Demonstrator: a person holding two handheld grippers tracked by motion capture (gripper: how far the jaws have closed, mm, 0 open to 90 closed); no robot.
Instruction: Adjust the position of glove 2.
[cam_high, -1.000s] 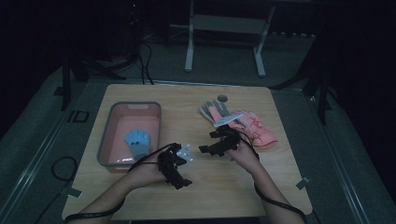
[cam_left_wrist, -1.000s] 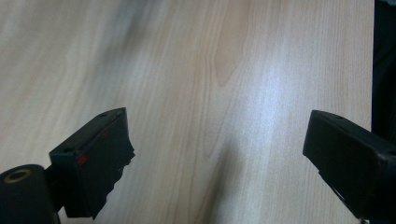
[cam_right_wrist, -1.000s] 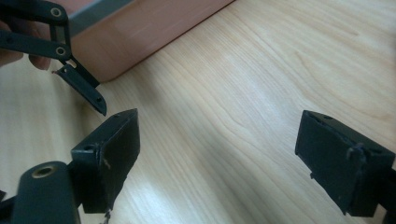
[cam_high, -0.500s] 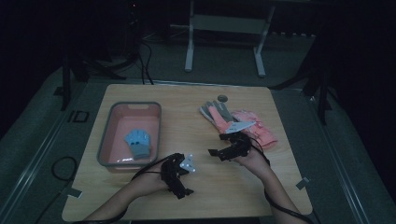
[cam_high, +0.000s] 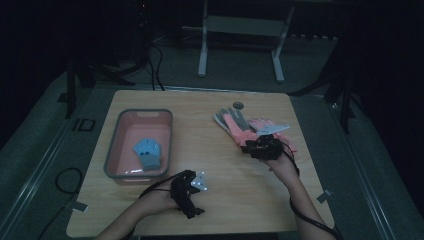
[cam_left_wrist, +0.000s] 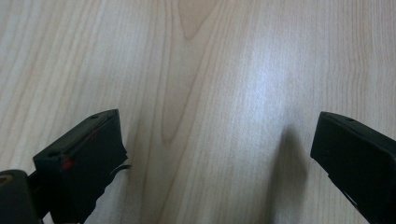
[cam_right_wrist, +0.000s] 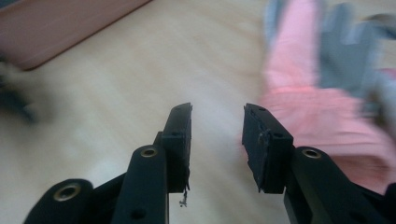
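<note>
Since a second ago my right gripper (cam_high: 261, 146) slides over to the pink-and-grey gloves (cam_high: 239, 126) on the tabletop (cam_high: 210, 115) — its fingers have just been closing, nothing between them yet. Left gripper (cam_high: 187, 192) drops low, fingers wide apart — next glove for the tub (cam_high: 120, 130), I reckon.

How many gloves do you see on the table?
3: a blue glove in the pink bin, a grey-pink glove and a pink glove overlapping beside the right gripper; more may hide beneath.
</note>
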